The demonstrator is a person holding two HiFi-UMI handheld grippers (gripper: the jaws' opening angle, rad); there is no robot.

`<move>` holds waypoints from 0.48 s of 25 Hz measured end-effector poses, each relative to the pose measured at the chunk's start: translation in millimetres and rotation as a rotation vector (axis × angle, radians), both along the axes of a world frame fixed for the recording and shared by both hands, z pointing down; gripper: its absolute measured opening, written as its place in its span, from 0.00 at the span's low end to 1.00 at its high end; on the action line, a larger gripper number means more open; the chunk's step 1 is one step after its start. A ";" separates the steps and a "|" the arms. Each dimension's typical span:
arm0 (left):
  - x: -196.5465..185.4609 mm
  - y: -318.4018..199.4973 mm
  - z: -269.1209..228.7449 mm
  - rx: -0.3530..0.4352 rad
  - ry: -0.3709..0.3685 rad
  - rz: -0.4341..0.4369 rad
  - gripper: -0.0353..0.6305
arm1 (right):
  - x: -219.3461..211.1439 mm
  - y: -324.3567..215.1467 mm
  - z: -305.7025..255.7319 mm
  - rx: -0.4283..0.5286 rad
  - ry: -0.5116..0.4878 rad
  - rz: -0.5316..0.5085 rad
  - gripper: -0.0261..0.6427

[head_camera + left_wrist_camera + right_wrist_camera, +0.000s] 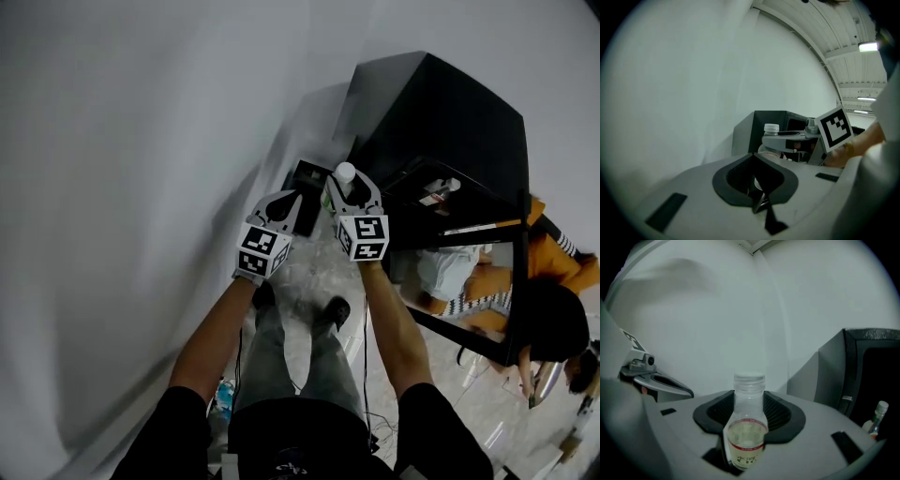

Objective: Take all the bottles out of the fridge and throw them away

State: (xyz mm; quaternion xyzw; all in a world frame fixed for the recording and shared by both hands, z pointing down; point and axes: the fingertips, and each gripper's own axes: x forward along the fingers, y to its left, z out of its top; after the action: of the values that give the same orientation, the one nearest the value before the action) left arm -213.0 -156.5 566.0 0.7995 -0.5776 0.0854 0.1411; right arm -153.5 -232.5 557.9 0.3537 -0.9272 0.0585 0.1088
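Right gripper view: a clear bottle [748, 430] with a white cap and a little pale liquid stands upright, clamped between the pads of the right gripper [749, 411]. It is held in the air outside the open black fridge [874, 366], where another bottle [877, 417] stands. The left gripper [759, 206], just beside it, has its jaws together with nothing between them.

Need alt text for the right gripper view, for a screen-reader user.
A clear capped bottle with a little pale liquid stands upright, clamped between the jaws of the right gripper. Behind it is a white wall; the left gripper shows at the left edge, and the open black fridge at right holds another bottle.
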 end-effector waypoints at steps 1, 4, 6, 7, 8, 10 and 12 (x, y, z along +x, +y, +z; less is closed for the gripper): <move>-2.7 -1.7 10.9 -0.008 0.004 -0.002 0.06 | -4.1 -2.7 10.5 -0.005 0.001 -0.003 0.33; -9.7 -2.1 45.1 -0.035 0.013 -0.004 0.06 | -13.1 -5.1 45.8 -0.027 0.010 -0.007 0.33; -14.1 -0.1 68.0 -0.055 0.020 -0.007 0.06 | -15.8 -3.6 70.8 -0.046 0.018 -0.009 0.33; -15.7 1.2 79.5 -0.066 0.024 -0.010 0.06 | -16.2 -2.4 83.4 -0.055 0.023 -0.009 0.33; -16.6 3.0 91.4 -0.078 0.029 -0.013 0.06 | -15.8 -0.6 96.3 -0.066 0.028 -0.009 0.33; -16.3 7.8 114.6 -0.104 0.037 -0.016 0.06 | -13.6 3.9 121.8 -0.089 0.039 -0.008 0.33; -14.7 13.2 135.4 -0.127 0.041 -0.016 0.06 | -12.0 8.0 145.1 -0.110 0.046 -0.009 0.33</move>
State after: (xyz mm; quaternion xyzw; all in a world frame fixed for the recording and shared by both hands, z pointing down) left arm -227.7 -143.3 701.4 0.7858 -0.5745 0.1043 0.2038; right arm -165.5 -224.5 702.9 0.3445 -0.9213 0.1007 0.1494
